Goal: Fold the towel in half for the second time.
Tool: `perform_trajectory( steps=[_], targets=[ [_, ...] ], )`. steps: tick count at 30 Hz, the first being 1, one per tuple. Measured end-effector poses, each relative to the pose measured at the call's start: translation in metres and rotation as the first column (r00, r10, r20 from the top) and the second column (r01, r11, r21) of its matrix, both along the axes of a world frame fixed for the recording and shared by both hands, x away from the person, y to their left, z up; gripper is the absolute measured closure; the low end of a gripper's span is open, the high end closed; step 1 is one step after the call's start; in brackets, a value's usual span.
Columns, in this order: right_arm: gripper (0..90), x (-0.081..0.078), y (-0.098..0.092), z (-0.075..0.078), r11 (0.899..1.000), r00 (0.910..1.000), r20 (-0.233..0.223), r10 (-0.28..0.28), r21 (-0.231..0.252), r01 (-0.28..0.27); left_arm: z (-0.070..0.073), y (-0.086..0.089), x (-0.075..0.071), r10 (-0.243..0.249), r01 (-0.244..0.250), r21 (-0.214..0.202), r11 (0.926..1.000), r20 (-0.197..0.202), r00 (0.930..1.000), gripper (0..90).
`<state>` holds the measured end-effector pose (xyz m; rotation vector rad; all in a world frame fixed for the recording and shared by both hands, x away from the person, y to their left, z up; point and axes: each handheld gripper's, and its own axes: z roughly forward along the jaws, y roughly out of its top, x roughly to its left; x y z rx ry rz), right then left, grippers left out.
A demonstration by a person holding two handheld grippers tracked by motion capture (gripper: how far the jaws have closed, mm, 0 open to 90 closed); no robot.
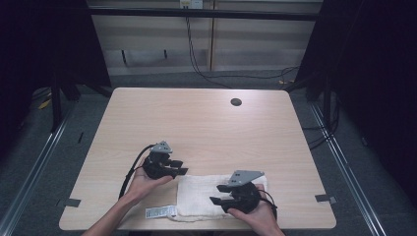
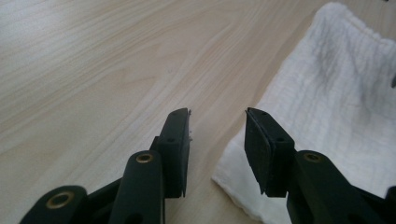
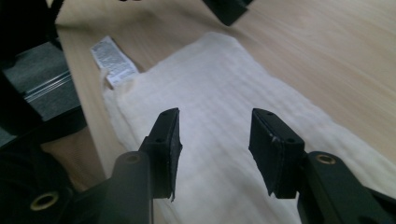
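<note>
A folded white towel (image 1: 201, 195) lies flat near the table's front edge, with a printed label (image 1: 160, 212) sticking out at its front left corner. My left gripper (image 1: 180, 167) hovers open just beyond the towel's far left corner (image 2: 233, 179), nothing between its jaws. My right gripper (image 1: 219, 194) hangs open above the towel's right half (image 3: 219, 140), pointing left along it, also empty. The label (image 3: 112, 60) shows at the towel's end in the right gripper view, with a tip of the left gripper (image 3: 229, 9) beyond.
The light wooden table (image 1: 196, 123) has a round cable hole (image 1: 236, 102) at the back right. Bits of tape (image 1: 325, 198) mark the front corners. Grey floor and metal rails surround the table; cables run behind it.
</note>
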<state>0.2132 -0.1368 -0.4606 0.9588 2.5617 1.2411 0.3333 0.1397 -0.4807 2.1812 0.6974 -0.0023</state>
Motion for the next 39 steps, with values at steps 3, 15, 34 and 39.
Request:
perform_trajectory(
  steps=[3, 15, 34, 39],
  targets=[
    [52.6, 0.003, 0.019, 0.002, 0.998, 0.9974, -0.029, 0.066, -0.002, -0.066, -0.002, 0.0, 0.001, 0.011, -0.01, -0.03, 0.9995, 0.008, 0.9999, 60.3],
    [61.7, 0.006, 0.088, -0.02, 0.968, 0.9655, -0.069, 0.251, -0.006, -0.252, -0.001, 0.007, 0.001, 0.012, -0.012, -0.025, 0.9996, 0.006, 0.9999, 56.8],
    [74.1, -0.013, 0.105, -0.039, 0.955, 0.957, 0.065, 0.283, -0.111, -0.274, -0.011, 0.001, -0.009, -0.065, 0.065, 0.059, 0.9961, -0.011, 0.9978, 54.9],
    [81.4, -0.01, 0.103, -0.039, 0.963, 0.9642, 0.058, 0.259, -0.095, -0.253, -0.015, -0.003, -0.009, -0.093, 0.094, 0.076, 0.9926, -0.019, 0.9955, 55.7]
  ],
)
